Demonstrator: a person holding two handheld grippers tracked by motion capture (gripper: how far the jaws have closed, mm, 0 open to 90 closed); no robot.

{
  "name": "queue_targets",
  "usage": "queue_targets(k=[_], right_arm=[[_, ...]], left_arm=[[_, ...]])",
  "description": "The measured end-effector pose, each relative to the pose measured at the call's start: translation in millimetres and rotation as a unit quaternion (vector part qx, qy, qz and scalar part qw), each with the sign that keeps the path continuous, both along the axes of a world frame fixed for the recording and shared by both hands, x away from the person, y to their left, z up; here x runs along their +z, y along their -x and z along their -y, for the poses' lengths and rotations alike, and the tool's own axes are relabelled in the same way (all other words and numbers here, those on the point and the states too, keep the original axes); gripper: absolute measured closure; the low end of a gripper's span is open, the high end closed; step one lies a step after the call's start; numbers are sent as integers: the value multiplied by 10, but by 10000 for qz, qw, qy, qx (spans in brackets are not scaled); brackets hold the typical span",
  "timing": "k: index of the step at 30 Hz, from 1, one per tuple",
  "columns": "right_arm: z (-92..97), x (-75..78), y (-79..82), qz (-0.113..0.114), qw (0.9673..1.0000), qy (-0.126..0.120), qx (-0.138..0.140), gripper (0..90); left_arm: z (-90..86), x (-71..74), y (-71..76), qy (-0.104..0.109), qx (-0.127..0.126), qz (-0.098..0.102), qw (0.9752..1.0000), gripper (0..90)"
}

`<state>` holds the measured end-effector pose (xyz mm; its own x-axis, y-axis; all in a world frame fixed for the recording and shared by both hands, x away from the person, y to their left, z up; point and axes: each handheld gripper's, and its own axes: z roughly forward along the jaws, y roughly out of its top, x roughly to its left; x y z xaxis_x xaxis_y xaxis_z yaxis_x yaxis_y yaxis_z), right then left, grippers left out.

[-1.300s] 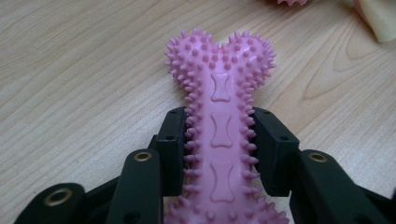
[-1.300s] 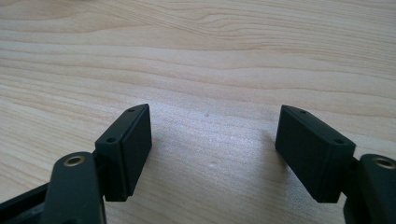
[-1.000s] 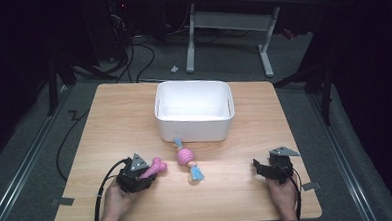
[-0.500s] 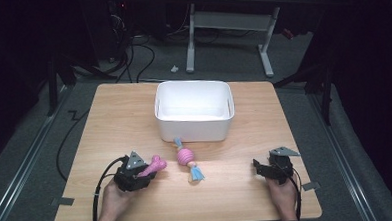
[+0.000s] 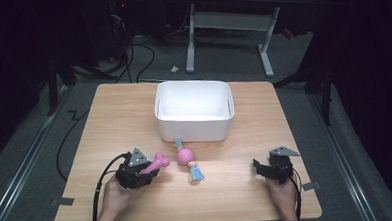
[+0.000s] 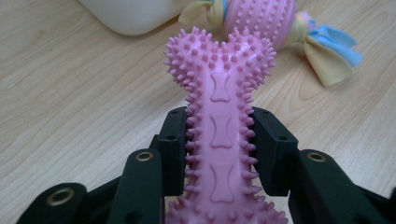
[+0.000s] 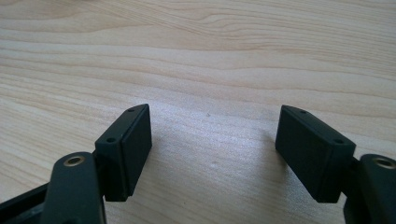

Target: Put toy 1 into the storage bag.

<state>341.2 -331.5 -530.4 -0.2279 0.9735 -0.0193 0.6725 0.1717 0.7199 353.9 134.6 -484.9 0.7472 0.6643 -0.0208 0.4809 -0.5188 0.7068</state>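
Observation:
A pink spiky bone toy (image 5: 158,162) lies low over the wooden table (image 5: 109,119) at the front left. My left gripper (image 5: 146,168) is shut on it. In the left gripper view both pads (image 6: 273,149) press the shaft of the bone (image 6: 219,88), and its knobbed end sticks out past them. A pink studded ball with yellow and blue fabric tails (image 5: 186,157) lies just right of the bone, also seen as the ball toy (image 6: 264,18). My right gripper (image 5: 259,169) rests at the front right, and in its own view my right gripper (image 7: 215,144) stands open over bare wood.
A white plastic bin (image 5: 195,129) stands at the table's middle back, with the ball toy's tail touching its front wall; the bin's corner (image 6: 135,16) lies just beyond the bone. Cables and desk legs are on the floor behind the table.

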Motion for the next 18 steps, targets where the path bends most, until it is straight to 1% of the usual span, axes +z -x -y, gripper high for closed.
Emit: queue_targets(k=[2, 3, 4, 5, 6, 8, 9, 10, 11, 12, 14, 16, 17, 18], right_arm=[[-2, 0, -2, -3, 10000, 1, 1, 272], [-2, 0, -2, -4, 10000, -1, 4, 272], [-2, 0, -2, -4, 10000, -1, 4, 272], [-3, 1, 0, -9, 10000, 0, 1, 272], [-3, 1, 0, -9, 10000, 0, 1, 272], [-3, 1, -1, -10, 10000, -2, 4, 272], [-3, 1, -1, -10, 10000, -2, 4, 272], [-2, 0, -2, -3, 10000, 1, 13, 272], [-2, 0, -2, -3, 10000, 1, 13, 272], [-2, 0, -2, -2, 10000, 0, 14, 272], [-2, 0, -2, -3, 10000, 1, 13, 272], [-2, 0, -1, -1, 10000, 4, 18, 272], [-2, 0, -1, -1, 10000, 4, 18, 272], [-2, 0, -1, -1, 10000, 3, 17, 272]], left_arm=[[-1, 49, -15, 55, 0, 3, 10000, 597], [-8, 102, -29, 174, 1, 12, 9998, 596], [-8, 102, -29, 174, 1, 12, 9998, 596], [-4, 147, -42, 182, 10, 9, 9998, 596], [-4, 147, -42, 182, 10, 9, 9998, 596], [8, 214, -56, 154, 9, 29, 9999, 596], [8, 214, -56, 154, 9, 29, 9999, 596], [12, 247, -66, 188, 8, 22, 9998, 595], [12, 247, -66, 188, 8, 22, 9998, 596], [16, 289, -78, 206, 11, 53, 9998, 596], [16, 307, -84, 232, 4, 62, 9997, 596], [6, 396, -100, 402, 3, 135, 9991, 595], [6, 396, -100, 402, 3, 135, 9991, 595], [-3, 423, -109, 464, 10, 144, 9988, 595]])
